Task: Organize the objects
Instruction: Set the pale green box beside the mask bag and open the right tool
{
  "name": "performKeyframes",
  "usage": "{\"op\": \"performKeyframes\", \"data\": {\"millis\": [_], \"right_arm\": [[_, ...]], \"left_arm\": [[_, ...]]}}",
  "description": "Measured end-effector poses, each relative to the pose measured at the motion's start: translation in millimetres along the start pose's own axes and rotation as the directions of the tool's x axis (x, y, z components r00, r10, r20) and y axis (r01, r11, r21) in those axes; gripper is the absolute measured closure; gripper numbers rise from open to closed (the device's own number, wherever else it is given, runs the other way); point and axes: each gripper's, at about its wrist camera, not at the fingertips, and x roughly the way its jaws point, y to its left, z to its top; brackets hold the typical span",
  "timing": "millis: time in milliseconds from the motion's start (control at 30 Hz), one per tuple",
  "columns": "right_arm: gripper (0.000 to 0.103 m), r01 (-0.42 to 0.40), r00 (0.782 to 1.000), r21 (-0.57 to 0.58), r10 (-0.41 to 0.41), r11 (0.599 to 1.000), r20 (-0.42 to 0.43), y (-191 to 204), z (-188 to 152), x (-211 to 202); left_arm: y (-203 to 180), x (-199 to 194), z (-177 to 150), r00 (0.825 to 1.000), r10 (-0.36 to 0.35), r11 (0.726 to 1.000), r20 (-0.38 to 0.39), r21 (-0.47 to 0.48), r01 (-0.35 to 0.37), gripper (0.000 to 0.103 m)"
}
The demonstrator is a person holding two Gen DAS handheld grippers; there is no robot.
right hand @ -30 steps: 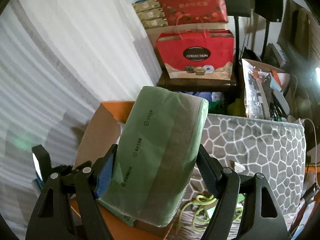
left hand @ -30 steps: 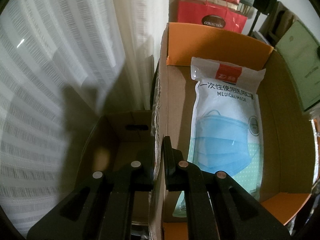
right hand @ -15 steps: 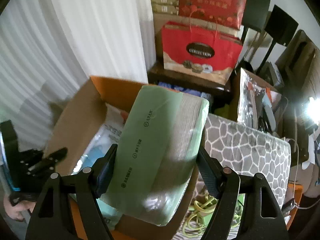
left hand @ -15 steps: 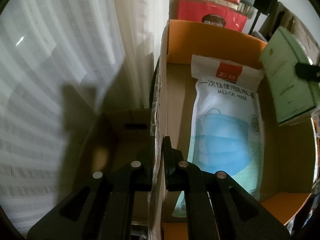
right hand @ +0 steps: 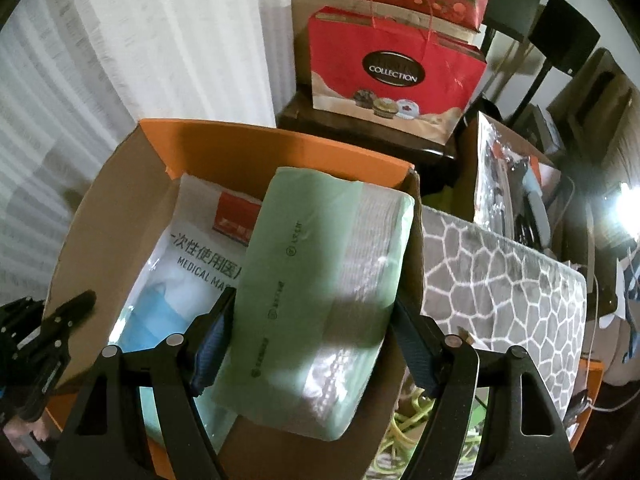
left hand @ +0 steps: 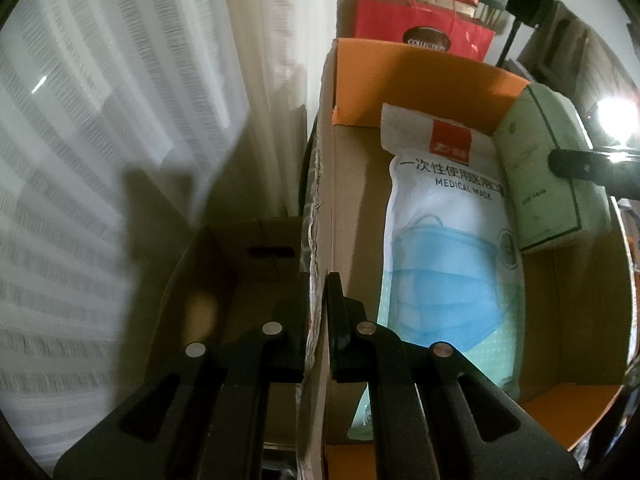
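Observation:
An open cardboard box with orange flaps [left hand: 400,80] [right hand: 280,152] holds a white pack of blue medical masks [left hand: 444,240] [right hand: 180,264] lying flat. My left gripper [left hand: 318,280] is shut on the box's left wall [left hand: 316,240], pinching the cardboard edge. My right gripper [right hand: 310,312] is shut on a pale green tissue pack [right hand: 320,292], held over the box's right side. In the left wrist view the tissue pack [left hand: 548,168] hangs inside the box's right wall, with a right gripper finger [left hand: 580,164] across it. The left gripper [right hand: 60,320] shows at the left edge.
A white curtain [left hand: 120,120] hangs on the left. A smaller brown box [left hand: 240,272] sits beside the big one. Behind stand a red gift bag [right hand: 392,72] and stacked boxes. A grey patterned cushion [right hand: 500,280] and a yellow-green cord [right hand: 412,412] lie to the right.
The right gripper has come down and leftward with the tissue pack, from beyond the box's right rim to over its inside. The left gripper has stayed clamped on the wall.

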Motion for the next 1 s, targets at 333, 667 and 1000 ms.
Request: {"op": "performKeyframes", "data": {"millis": [333, 667, 1000], "right_arm": [[0.02, -0.091, 0.991, 0.055, 0.085, 0.994, 0.105, -19, 11, -47], [0.02, -0.094, 0.985, 0.059, 0.084, 0.994, 0.153, -40, 8, -83], [0.02, -0.084, 0.988, 0.09, 0.071, 0.992, 0.136, -78, -27, -87]], "left_arm": [[-1, -2, 1, 1.0, 0.001, 1.0, -0.004, -0.001, -0.001, 0.097], [-2, -2, 2, 1.0, 0.003, 1.0, -0.004, -0.001, -0.003, 0.097], [-2, -3, 1, 1.0, 0.007, 1.0, -0.006, 0.003, -0.007, 0.097]]}}
